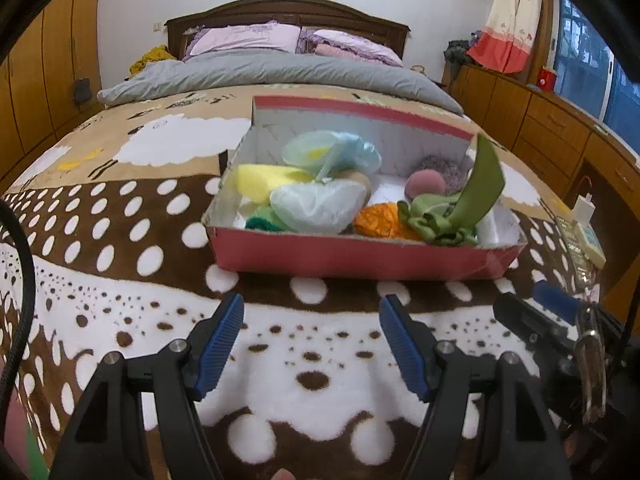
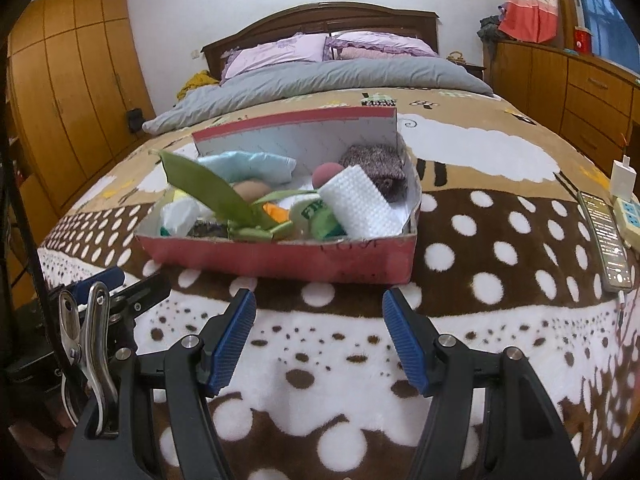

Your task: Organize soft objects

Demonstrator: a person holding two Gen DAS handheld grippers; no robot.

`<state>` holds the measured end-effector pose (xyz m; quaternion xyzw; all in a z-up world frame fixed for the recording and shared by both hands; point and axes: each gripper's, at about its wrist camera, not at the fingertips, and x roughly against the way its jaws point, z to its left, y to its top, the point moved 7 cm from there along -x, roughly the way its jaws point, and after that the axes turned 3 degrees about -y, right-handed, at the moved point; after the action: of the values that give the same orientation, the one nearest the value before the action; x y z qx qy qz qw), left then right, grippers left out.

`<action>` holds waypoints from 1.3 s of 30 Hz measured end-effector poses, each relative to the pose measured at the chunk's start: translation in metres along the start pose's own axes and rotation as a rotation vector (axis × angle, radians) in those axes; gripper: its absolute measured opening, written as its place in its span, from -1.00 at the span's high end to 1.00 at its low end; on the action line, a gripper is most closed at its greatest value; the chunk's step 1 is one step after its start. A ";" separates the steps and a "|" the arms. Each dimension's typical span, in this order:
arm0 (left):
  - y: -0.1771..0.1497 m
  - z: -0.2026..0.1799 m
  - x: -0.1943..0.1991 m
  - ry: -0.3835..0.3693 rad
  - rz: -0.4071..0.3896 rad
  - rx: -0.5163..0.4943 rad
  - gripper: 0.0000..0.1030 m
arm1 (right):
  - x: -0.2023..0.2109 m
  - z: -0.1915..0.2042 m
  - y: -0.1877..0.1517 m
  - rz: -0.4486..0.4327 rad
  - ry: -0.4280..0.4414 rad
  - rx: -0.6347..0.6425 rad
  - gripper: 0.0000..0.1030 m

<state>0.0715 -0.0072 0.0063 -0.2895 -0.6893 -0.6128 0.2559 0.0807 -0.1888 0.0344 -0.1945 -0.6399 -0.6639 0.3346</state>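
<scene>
Fingers of the left gripper (image 1: 311, 344) stand wide apart with nothing between them, blue pads (image 1: 222, 344) hanging over the brown-and-white spotted blanket (image 1: 132, 240) on the bed. At 12 o'clock from them sits the red box (image 1: 360, 254), its lid flap raised at the back. Inside lie a yellow sponge (image 1: 260, 182), pale blue pouches (image 1: 316, 204), an orange knitted piece (image 1: 376, 220), a pink ball (image 1: 425, 186) and a green ribbon bow (image 1: 452, 208) whose tail sticks up at 1 o'clock.

Fingers of the right gripper (image 2: 319, 340) are equally spread and hold nothing; the box (image 2: 280, 256) lies at 12 o'clock, a white folded cloth (image 2: 360, 204) leaning in its right end. A phone (image 2: 604, 236) rests at 2 o'clock near the bed edge.
</scene>
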 end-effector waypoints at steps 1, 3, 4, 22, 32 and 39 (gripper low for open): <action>-0.002 -0.001 -0.003 0.001 0.008 -0.002 -0.43 | -0.002 0.000 0.000 0.002 -0.005 0.006 -0.31; -0.005 -0.002 -0.007 0.004 0.016 -0.007 -0.43 | -0.006 0.001 -0.003 0.008 -0.012 0.013 -0.31; -0.007 -0.003 -0.010 0.006 0.022 -0.010 -0.43 | -0.007 0.001 -0.004 0.012 -0.009 0.014 -0.31; -0.020 -0.007 -0.033 0.005 0.086 -0.028 -0.43 | -0.033 0.000 -0.020 0.096 0.021 -0.005 -0.31; -0.022 -0.007 -0.039 0.008 0.100 -0.030 -0.44 | -0.040 0.000 -0.024 0.124 0.025 -0.015 -0.31; -0.022 -0.007 -0.039 0.007 0.101 -0.030 -0.45 | -0.041 0.000 -0.024 0.126 0.024 -0.016 -0.31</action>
<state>0.0829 -0.0197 -0.0354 -0.3253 -0.6637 -0.6104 0.2846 0.0926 -0.1817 -0.0107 -0.2292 -0.6168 -0.6489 0.3820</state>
